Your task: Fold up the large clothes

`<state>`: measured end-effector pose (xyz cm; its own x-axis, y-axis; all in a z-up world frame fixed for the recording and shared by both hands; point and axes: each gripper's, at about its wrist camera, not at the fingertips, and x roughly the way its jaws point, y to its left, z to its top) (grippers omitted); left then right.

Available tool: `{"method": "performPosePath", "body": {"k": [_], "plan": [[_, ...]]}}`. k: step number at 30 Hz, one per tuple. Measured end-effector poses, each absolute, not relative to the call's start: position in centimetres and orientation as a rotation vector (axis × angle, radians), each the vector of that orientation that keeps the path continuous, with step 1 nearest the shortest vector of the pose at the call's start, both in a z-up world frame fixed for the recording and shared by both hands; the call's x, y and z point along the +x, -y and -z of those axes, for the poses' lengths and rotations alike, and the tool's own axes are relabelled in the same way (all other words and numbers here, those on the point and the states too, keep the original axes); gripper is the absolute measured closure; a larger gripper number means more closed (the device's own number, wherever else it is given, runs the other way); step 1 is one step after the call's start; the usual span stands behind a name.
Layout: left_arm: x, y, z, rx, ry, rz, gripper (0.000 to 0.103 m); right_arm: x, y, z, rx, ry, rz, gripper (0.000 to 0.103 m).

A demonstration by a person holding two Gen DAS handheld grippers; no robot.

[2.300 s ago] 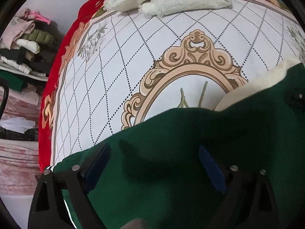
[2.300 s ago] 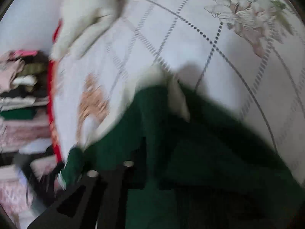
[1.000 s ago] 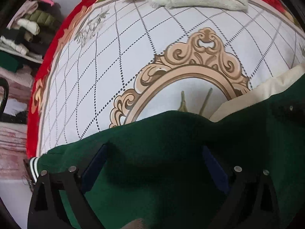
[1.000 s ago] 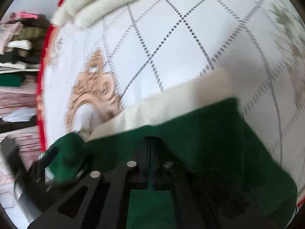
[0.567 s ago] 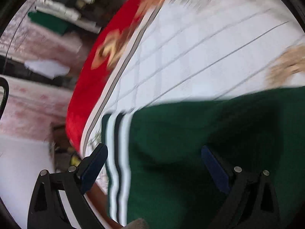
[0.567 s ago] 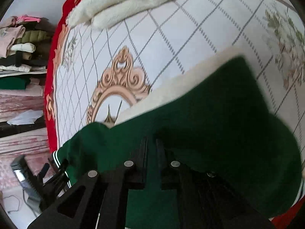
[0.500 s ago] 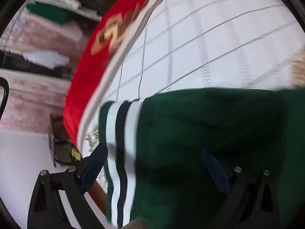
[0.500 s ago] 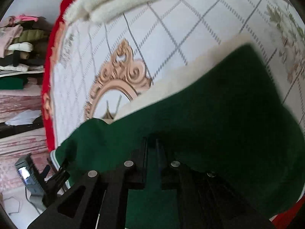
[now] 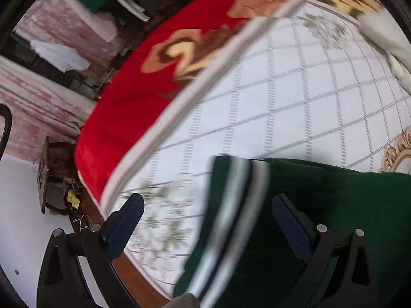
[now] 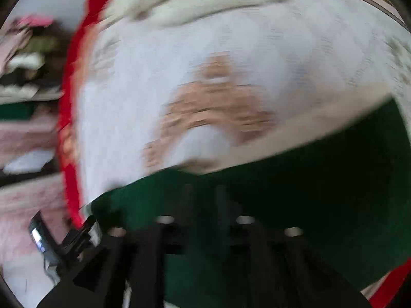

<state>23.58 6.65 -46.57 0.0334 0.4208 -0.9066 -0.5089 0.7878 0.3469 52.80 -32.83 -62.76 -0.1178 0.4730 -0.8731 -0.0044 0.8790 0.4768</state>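
I'm looking down over the bed blanket [image 9: 282, 97], white with a grey lattice and a red flowered border, and it is filling most of what lies ahead of both tools. The green garment [image 9: 346, 218] is lying spread on it, running under my right-hand finger in the left view and stretching away to that side. Its striped cuff [image 9: 236, 205], white bands on green, is sitting between my two fingers, blurred. My left gripper [image 9: 208, 218] is standing wide open, blue pads well apart, nothing pinched. Beyond its left finger the blanket's edge is dropping off toward a pale floor.

In the right view everything is smearing. The green garment [image 10: 308, 192] is lying straight ahead of and below the tool, a cream lining [image 10: 321, 128] showing along its far edge. My right gripper [image 10: 203, 197] is just opening, jaws parted with a gap between them; the garment is showing behind that gap, and I'm not seeing the pads pressing on it. Beyond the garment a tan ornament [image 10: 218, 107] is printed on the blanket, and farther off a folded cream towel [image 10: 192, 0] is lying at the far edge. My other tool [image 10: 64, 236] is showing low at the left.
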Motion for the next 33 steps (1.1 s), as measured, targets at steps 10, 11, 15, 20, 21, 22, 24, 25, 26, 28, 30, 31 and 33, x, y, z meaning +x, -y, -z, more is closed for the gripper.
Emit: {"method": "performPosePath", "body": {"k": [10, 11, 15, 20, 21, 22, 24, 25, 26, 28, 30, 31, 33], "plan": [[24.2, -12.9, 52.4, -0.506, -1.410, -0.465, 0.003, 52.8, 20.2, 66.3, 0.238, -1.733, -0.504, 0.035], [24.4, -13.0, 52.6, -0.529, -1.393, -0.433, 0.003, 52.7, 20.1, 66.9, 0.251, -1.746, -0.488, 0.035], [25.4, -11.7, 51.2, -0.492, -1.315, -0.280, 0.077, 52.2, 19.6, 68.3, 0.280, -1.772, -0.440, 0.035], [25.6, -11.5, 48.9, -0.409, -1.243, -0.247, 0.101, 52.2, 19.3, 68.4, 0.282, -1.762, -0.403, 0.035], [25.1, -12.0, 48.4, -0.432, -1.220, -0.244, 0.101, 52.1, 19.2, 68.3, 0.284, -1.759, -0.398, 0.035], [24.4, -12.7, 47.6, -0.465, -1.187, -0.243, 0.102, 52.1, 19.1, 68.2, 0.285, -1.757, -0.394, 0.035], [23.7, -13.8, 45.9, -0.473, -1.126, -0.288, 0.103, 52.0, 19.3, 67.7, 0.303, -1.745, -0.384, 0.035], [23.6, -14.6, 45.5, -0.463, -1.107, -0.308, 0.103, 52.0, 19.7, 67.4, 0.318, -1.741, -0.383, 0.035], [23.8, -15.1, 45.4, -0.459, -1.106, -0.315, 0.103, 51.8, 19.8, 66.8, 0.351, -1.728, -0.392, 0.035], [24.1, -16.8, 46.8, -0.496, -1.138, -0.343, 0.103, 51.4, 19.9, 65.6, 0.404, -1.698, -0.417, 0.035], [24.2, -17.8, 48.0, -0.517, -1.196, -0.363, 0.101, 50.7, 19.2, 64.7, 0.462, -1.692, -0.487, 0.035], [24.0, -18.1, 48.3, -0.516, -1.224, -0.388, 0.101, 50.1, 18.5, 64.7, 0.478, -1.716, -0.531, 0.035], [23.7, -18.3, 48.8, -0.531, -1.250, -0.395, 0.097, 48.9, 16.1, 65.9, 0.436, -1.814, -0.599, 0.040]]}}
